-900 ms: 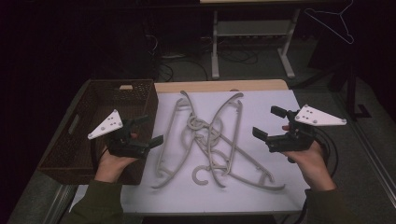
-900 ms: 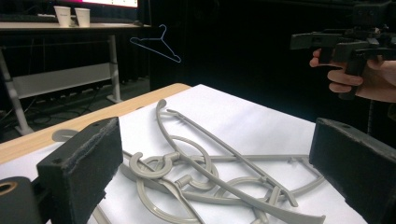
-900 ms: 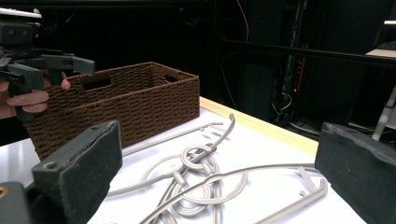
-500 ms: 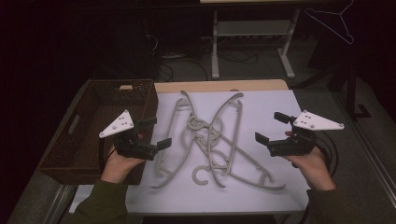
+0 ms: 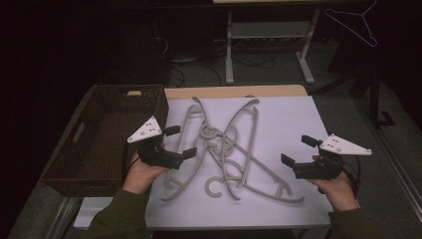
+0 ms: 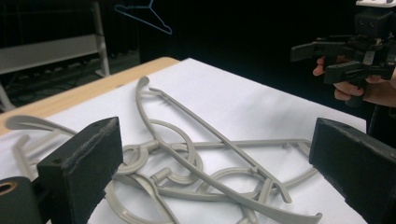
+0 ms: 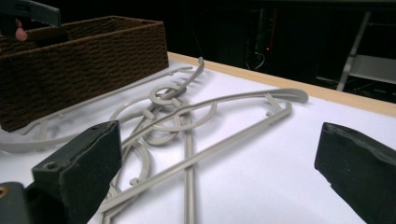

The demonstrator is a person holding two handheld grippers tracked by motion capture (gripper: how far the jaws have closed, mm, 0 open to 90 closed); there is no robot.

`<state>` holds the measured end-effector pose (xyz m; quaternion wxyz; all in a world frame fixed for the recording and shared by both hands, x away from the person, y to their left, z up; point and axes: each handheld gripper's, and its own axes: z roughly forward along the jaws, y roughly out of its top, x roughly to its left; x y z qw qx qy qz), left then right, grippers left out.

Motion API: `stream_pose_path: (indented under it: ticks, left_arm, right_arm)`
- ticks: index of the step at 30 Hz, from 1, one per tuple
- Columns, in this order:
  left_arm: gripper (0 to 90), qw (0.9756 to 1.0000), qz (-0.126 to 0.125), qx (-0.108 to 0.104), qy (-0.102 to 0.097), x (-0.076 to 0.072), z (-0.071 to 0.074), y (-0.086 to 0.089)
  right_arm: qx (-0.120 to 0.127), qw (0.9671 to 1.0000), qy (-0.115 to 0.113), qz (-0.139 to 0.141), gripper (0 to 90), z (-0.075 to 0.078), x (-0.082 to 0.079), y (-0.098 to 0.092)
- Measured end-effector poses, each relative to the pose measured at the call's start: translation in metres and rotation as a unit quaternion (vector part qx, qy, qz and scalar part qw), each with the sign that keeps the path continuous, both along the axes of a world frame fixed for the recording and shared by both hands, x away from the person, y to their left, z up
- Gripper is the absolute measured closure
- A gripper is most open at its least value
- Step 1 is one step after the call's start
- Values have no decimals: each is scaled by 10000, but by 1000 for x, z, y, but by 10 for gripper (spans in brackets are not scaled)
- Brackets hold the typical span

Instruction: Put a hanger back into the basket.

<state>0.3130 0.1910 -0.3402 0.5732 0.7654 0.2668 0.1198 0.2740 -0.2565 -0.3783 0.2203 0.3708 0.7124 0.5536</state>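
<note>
None of the grey plastic hangers is in the woven basket yet; its bare floor shows. They lie tangled, hooks interlocked, mid-table on the white sheet, reaching from near the far edge almost to the near one. Left gripper hovers over the pile's left side, just beside the basket's right wall, jaws apart, nothing between them. Right gripper hangs off the pile's right side, toward the table's right edge, jaws likewise wide and empty. Judgement: work barely begun, with untangling and first pick both left
</note>
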Motion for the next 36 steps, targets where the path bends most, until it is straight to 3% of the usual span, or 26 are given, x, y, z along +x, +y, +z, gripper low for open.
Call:
stream_pose_path:
  ticks: [11,24,36]
  left_arm:
    - [40,9993,-66,319,193,12,-12,-31]
    - [65,9956,-52,745,561,23,-40,-71]
    - [132,9858,52,1438,863,33,-69,-100]
  right_arm:
    - [-32,9999,33,-109,5,-4,-2,-8]
    - [-77,9999,59,-98,5,-5,-2,-6]
    - [-72,9999,74,-137,5,-4,-2,-6]
